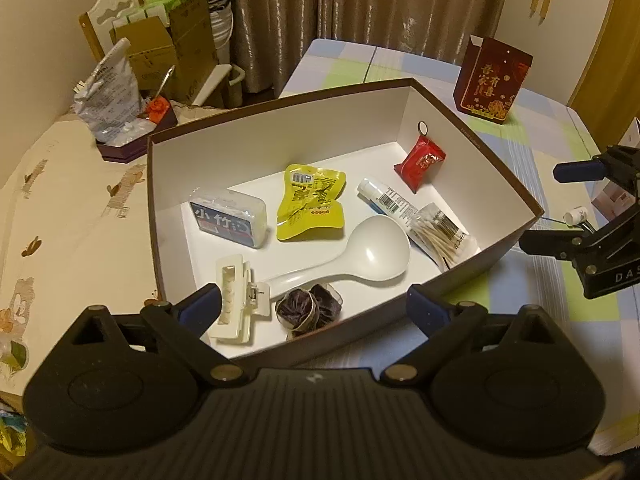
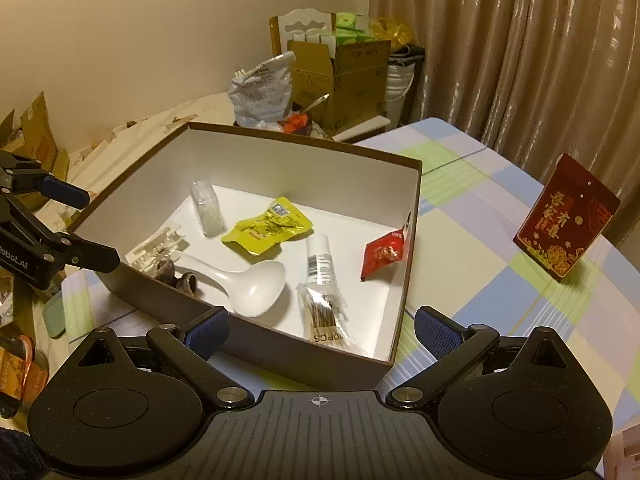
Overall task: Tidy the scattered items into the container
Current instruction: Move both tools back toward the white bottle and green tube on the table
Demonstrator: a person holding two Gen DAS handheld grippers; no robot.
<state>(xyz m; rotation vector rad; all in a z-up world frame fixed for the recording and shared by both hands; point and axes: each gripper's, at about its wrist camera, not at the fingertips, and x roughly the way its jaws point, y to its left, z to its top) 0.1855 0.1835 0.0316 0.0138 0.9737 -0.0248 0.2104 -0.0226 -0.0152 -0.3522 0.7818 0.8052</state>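
Left wrist view: box (image 1: pixel 500 184) is set on the worktop (image 1: pixel 540 280); spoon (image 1: pixel 360 256), clip (image 1: pixel 236 300), swabs (image 1: pixel 440 232) are contained. Left gripper (image 1: pixel 316 308) and right gripper (image 2: pixel 320 328) fingers are spread wide, empty.

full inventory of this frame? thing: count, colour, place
box: 1, brown outside, white inside, on checked tablecloth
spoon: 1, white, in box
hair clip: 1, cream, box near corner
yellow packet: 1, box middle
red packet: 1, box far corner
tube: 1, white, beside spoon
cotton swabs: 1 pack, clear, over tube end
blue case: 1, box left
red card: 1, standing on cloth
left gripper: open, empty
right gripper: open, empty
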